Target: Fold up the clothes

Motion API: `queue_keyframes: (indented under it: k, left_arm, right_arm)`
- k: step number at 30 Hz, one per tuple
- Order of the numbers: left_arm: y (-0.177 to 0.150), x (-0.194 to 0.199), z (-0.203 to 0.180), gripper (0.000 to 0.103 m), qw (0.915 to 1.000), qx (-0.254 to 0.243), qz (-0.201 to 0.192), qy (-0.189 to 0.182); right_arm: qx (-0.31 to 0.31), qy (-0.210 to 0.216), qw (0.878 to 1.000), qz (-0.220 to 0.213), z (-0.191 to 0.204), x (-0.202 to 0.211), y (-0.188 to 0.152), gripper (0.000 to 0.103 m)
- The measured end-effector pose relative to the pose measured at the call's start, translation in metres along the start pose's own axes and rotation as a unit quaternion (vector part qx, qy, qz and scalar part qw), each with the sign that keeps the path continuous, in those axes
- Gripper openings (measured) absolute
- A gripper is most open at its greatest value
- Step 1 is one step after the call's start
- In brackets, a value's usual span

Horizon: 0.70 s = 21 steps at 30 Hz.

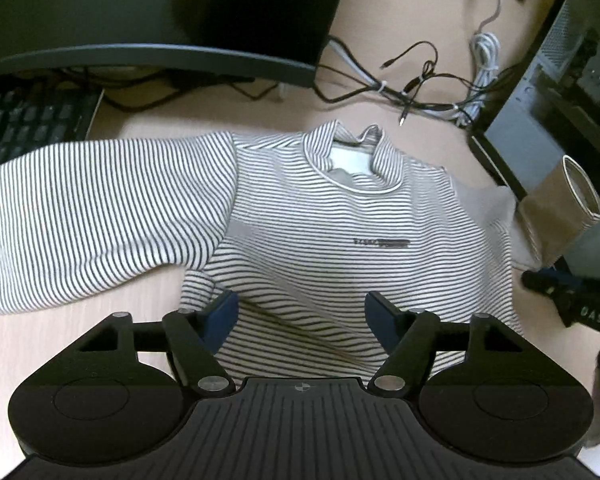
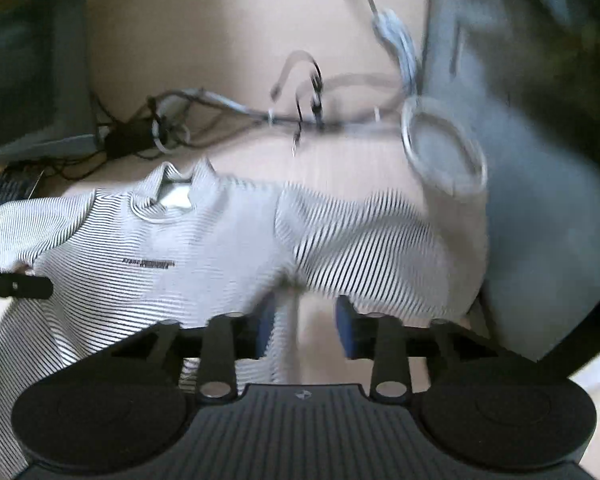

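Between your left gripper's [image 1: 298, 316] spread blue pads [image 1: 220, 316] there is only striped cloth lying slack, so that claw is open and holds nothing; it hangs low over the belly of the striped shirt [image 1: 320, 232]. Your right gripper [image 2: 304, 328] is also parted, with bare desk [image 2: 240, 60] showing in the gap and the hem edge at its left pad, apparently ungripped.

Outward from there, the shirt lies face up on the desk, collar away from you. By my reading the folding has hardly begun: one sleeve [image 1: 92, 216] is stretched wide to the side, and the body shows no crease.

Your left view gives the sharp picture: the chest print, the keyboard [image 1: 28, 120], the tangle of cables [image 1: 420, 88]. Your right view is smeared, yet it alone shows the other sleeve [image 2: 380, 240] bunched beside a pale cup [image 2: 444, 148].
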State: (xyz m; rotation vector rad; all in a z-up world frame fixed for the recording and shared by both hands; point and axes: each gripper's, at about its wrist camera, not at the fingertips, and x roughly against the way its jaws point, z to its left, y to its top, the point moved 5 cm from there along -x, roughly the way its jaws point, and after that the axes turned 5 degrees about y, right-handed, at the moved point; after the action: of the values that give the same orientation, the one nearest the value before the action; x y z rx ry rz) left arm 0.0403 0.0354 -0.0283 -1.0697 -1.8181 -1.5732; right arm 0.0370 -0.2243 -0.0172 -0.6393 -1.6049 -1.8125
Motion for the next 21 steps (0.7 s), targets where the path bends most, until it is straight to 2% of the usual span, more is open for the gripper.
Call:
queue_keyframes:
  k: [5,14,21]
  left_arm:
    - [0.004,-0.015,-0.003,0.057,0.9999,-0.006,0.013,0.002]
    - [0.029,-0.042,-0.011,0.057,0.9994,-0.032,-0.003,0.009]
    - [0.052,-0.057,-0.007,0.057,0.9996,-0.021,-0.011,0.013]
  right_arm:
    - [0.012,0.026,0.999,0.027,0.014,-0.023,-0.005,0.041]
    - [0.023,0.021,0.999,0.021,0.017,-0.051,0.005,0.041]
    - [0.024,0.009,1.000,0.009,0.012,-0.069,0.020,0.041]
